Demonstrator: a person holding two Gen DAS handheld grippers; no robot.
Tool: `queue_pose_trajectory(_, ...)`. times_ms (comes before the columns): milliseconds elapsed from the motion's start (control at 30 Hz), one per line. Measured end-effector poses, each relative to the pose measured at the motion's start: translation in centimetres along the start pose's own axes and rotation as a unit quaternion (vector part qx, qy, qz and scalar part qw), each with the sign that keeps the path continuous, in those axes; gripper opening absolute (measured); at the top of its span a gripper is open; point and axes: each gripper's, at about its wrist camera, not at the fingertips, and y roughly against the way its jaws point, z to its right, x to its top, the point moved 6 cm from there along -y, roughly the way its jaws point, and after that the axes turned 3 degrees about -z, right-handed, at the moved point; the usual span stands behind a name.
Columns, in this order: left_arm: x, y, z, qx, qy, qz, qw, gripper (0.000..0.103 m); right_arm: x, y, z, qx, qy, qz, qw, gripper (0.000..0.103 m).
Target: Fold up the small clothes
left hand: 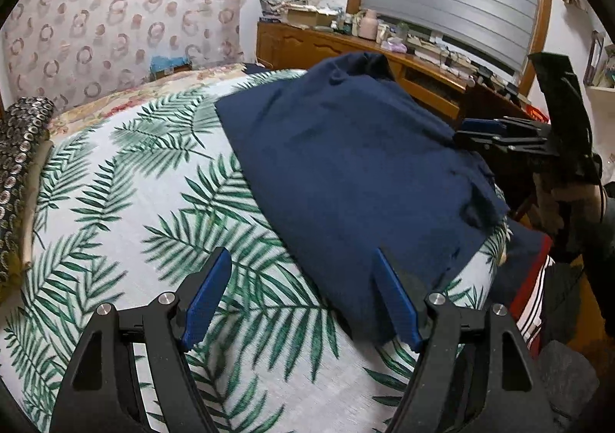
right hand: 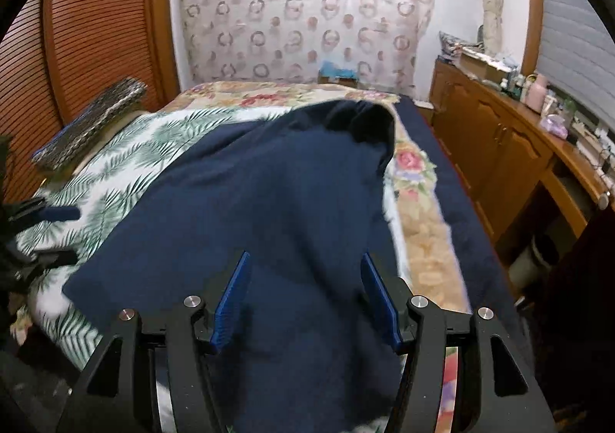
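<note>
Jaws of the left gripper (left hand: 303,287) are seen spread wide at the bottom of the left wrist view, nothing clamped between them; the right blue pad is set against the near edge of the navy garment (left hand: 346,171), the left one over bare leaf-print bedspread (left hand: 127,202). The garment is spread across the centre and right of that frame, its far end bunched into a raised fold. At the right edge, the right gripper (left hand: 496,133) is seen from the side, close above the cloth's right border.

In the right wrist view, the right gripper (right hand: 305,298) is held with its jaws apart above the garment (right hand: 269,194), with no cloth pinched between the pads. The navy fabric fills the middle of the frame. A floral blanket (right hand: 423,233) is laid along its right side, and a wooden cabinet (right hand: 499,148) is seen at the right.
</note>
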Motion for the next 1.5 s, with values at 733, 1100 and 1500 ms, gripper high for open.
queue_pose_trajectory(733, -2.0, 0.1, 1.7, -0.029, -0.026, -0.04, 0.9984, 0.057, -3.5, 0.9, 6.4, -0.024, -0.045, -0.057, 0.997, 0.061)
queue_pose_trajectory(1100, -2.5, -0.5, 3.4, -0.074, -0.031, -0.063, 0.9948, 0.016, -3.0, 2.3, 4.6, -0.022, -0.032, -0.038, 0.999, 0.061)
queue_pose_trajectory(1500, 6.0, 3.2, 4.5, -0.101, -0.029, 0.035, 0.9939, 0.007, -3.1, 3.5, -3.0, 0.065, 0.035, 0.003, 0.997, 0.073)
